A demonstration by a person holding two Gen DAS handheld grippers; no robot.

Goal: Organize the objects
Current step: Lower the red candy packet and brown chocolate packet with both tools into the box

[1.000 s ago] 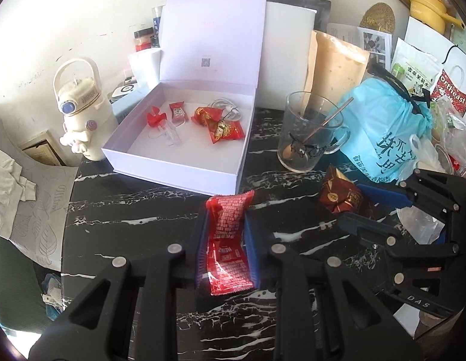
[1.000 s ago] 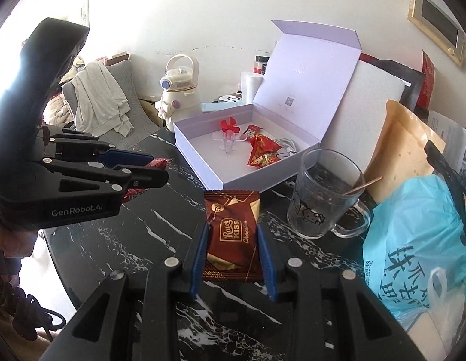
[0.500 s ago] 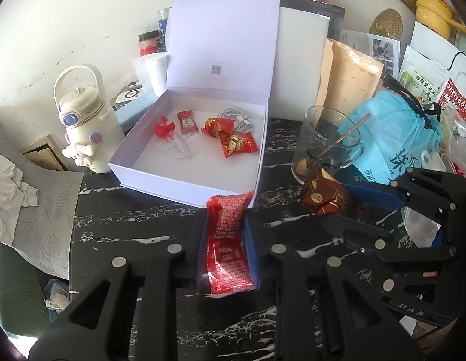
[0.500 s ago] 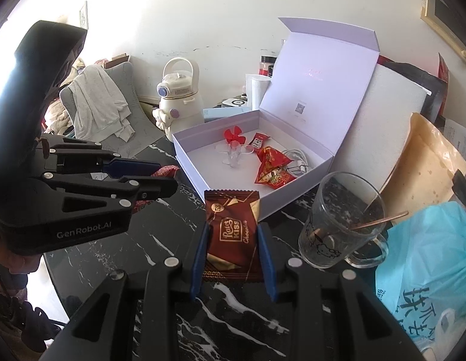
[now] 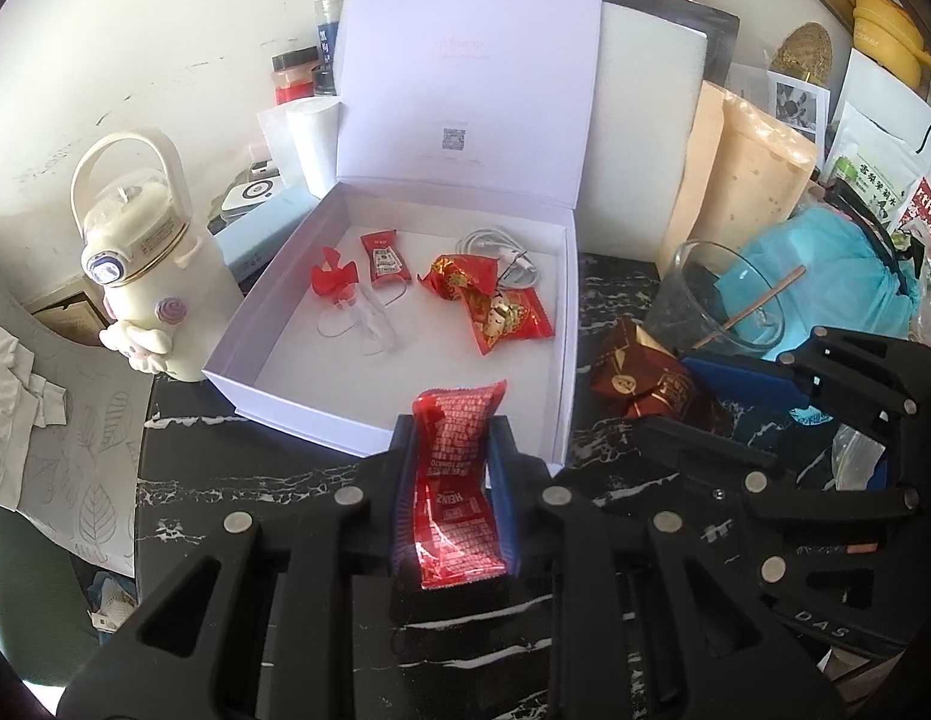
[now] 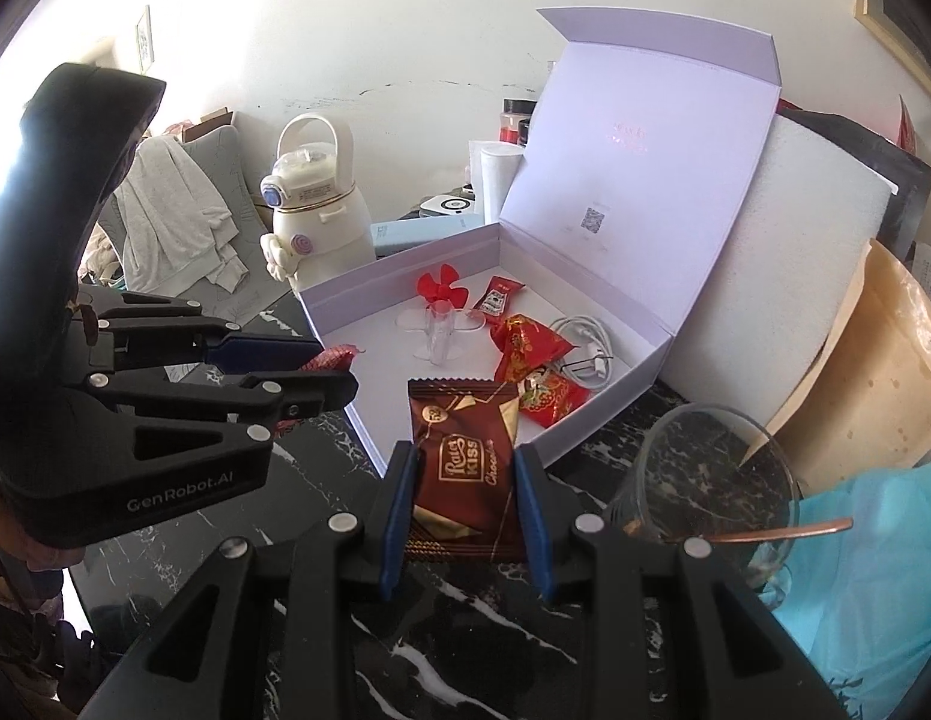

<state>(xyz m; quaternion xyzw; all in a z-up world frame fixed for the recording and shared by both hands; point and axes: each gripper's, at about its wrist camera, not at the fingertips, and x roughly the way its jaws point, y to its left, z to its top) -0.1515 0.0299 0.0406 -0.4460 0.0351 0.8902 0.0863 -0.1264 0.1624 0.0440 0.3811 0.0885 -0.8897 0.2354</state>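
My left gripper (image 5: 453, 444) is shut on a red ketchup sachet (image 5: 459, 510), held just over the front wall of the open lilac box (image 5: 297, 408). Right of it, my right gripper (image 5: 699, 408) is shut on a brown chocolate packet (image 5: 645, 387). In the right wrist view that chocolate packet (image 6: 459, 426) sits between the blue pads of the right gripper (image 6: 465, 462) at the near corner of the box (image 6: 405, 264). The left gripper (image 6: 336, 369) is at the left with the sachet tip (image 6: 333, 357) showing. Inside the box lie a red fan toy (image 5: 333, 279), another sachet (image 5: 384, 258), red candy packets (image 5: 501, 312) and a white cable (image 5: 501, 246).
A glass mug with a spoon (image 5: 723, 306) stands right of the box on the black marble table (image 5: 255, 480). A blue plastic bag (image 5: 825, 276) and a brown paper bag (image 5: 741, 180) crowd the right. A cream bottle (image 5: 147, 264) stands left of the box.
Both grippers have moved forward toward the box, which now looks larger and closer. Each keeps its packet; the grips have not changed.
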